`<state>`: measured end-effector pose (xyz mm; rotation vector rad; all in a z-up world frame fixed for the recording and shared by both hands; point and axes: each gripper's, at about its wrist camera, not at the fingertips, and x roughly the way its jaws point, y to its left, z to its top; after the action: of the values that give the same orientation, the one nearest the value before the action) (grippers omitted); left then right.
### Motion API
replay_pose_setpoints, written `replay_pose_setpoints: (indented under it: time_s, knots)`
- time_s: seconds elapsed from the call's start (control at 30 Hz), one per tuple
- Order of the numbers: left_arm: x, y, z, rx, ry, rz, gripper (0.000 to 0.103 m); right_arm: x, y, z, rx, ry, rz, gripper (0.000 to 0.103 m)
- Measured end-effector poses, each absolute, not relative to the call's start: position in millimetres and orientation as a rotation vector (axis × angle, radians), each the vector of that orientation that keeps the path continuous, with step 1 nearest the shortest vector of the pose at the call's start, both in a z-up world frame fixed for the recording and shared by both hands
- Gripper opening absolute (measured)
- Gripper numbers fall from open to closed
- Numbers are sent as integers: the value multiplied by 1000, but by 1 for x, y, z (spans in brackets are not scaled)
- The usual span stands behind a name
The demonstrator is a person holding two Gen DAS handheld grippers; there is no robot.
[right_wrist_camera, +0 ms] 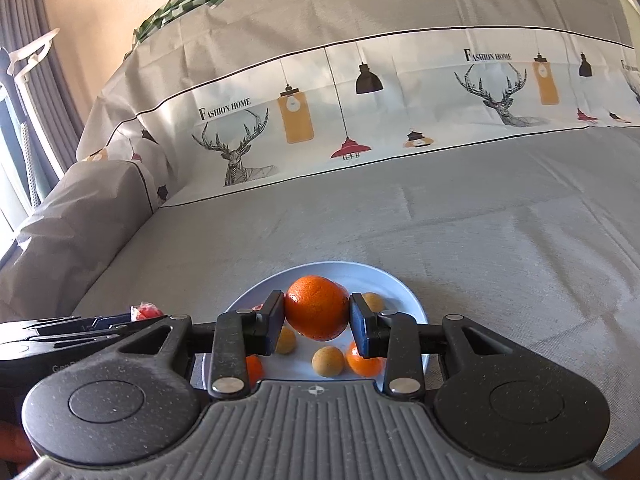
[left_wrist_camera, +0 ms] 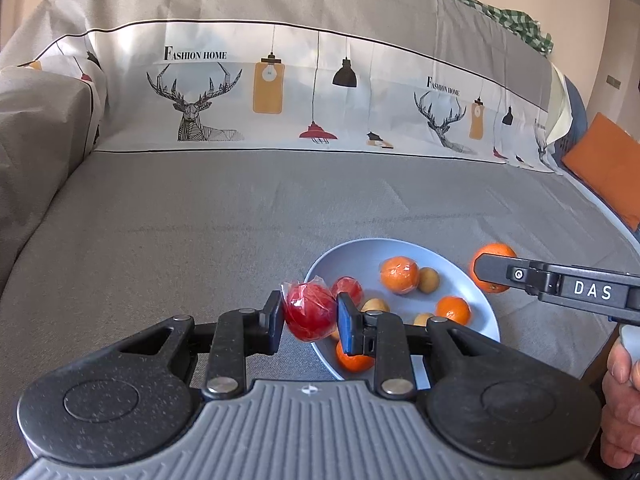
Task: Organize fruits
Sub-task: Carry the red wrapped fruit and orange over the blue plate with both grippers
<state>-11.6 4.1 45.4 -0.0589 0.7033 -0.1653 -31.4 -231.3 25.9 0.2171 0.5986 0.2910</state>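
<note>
A pale blue plate (left_wrist_camera: 360, 254) sits on the grey cloth and holds several oranges, small tan fruits and a red wrapped fruit (left_wrist_camera: 347, 286). My left gripper (left_wrist_camera: 309, 316) is shut on a red apple in clear wrap (left_wrist_camera: 309, 311), held just above the plate's left rim. My right gripper (right_wrist_camera: 317, 316) is shut on a large orange (right_wrist_camera: 317, 307), held above the plate (right_wrist_camera: 400, 292). In the left wrist view the right gripper's finger (left_wrist_camera: 496, 269) crosses in front of that orange (left_wrist_camera: 494, 250) at the plate's right side.
The grey cloth (left_wrist_camera: 200, 220) covers a sofa seat, with a printed backrest band (left_wrist_camera: 240, 92) behind. A covered armrest (left_wrist_camera: 36, 128) stands at the left. An orange cushion (left_wrist_camera: 612, 160) lies at the far right. A curtain (right_wrist_camera: 24, 60) hangs at the left.
</note>
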Motion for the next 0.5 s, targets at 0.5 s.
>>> replay_pose_setpoints:
  time_s: [0.5]
  knots:
    - [-8,2,43,-60,713,-171,31,-26,-231,23,222,618,286,37]
